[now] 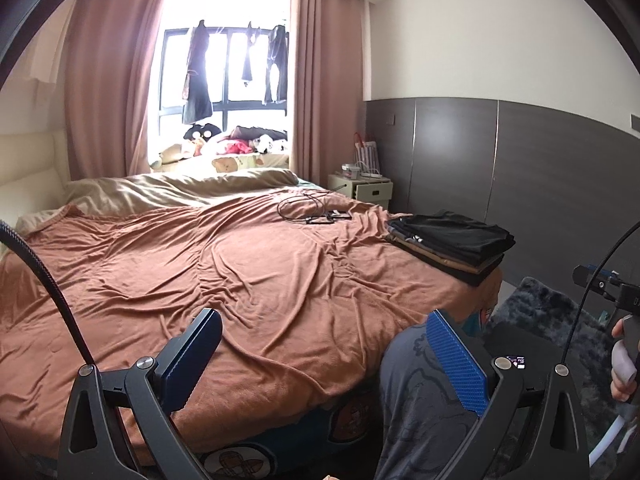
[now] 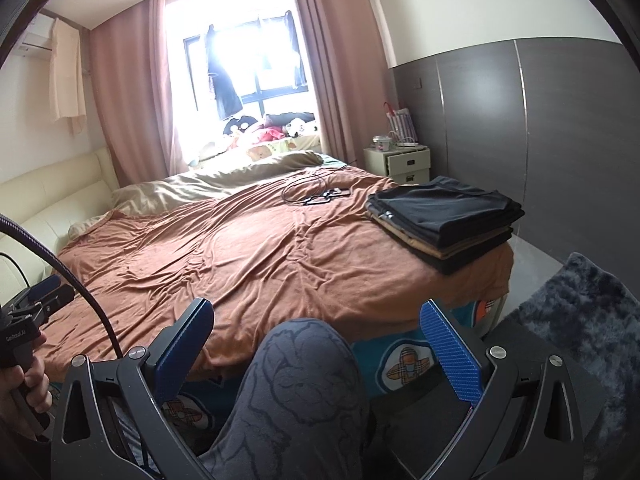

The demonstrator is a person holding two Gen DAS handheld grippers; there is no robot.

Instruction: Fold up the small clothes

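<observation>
A stack of folded dark and tan clothes [image 1: 452, 244] lies at the right corner of the bed, on the brown blanket [image 1: 224, 264]; it also shows in the right wrist view [image 2: 444, 220]. My left gripper [image 1: 320, 344] is open and empty, held over the bed's near edge. My right gripper [image 2: 318, 336] is open and empty, held above the person's knee [image 2: 296, 364] in grey patterned trousers. Each gripper also shows at the edge of the other's view. No loose garment lies on the blanket in front of me.
A black cable and a phone-like device [image 1: 320, 210] lie on the far part of the blanket. A beige duvet [image 1: 180, 188] is bunched at the far side. A bedside cabinet [image 1: 360, 188] stands by the grey wall panel. A dark shaggy rug [image 2: 580, 320] lies on the floor to the right.
</observation>
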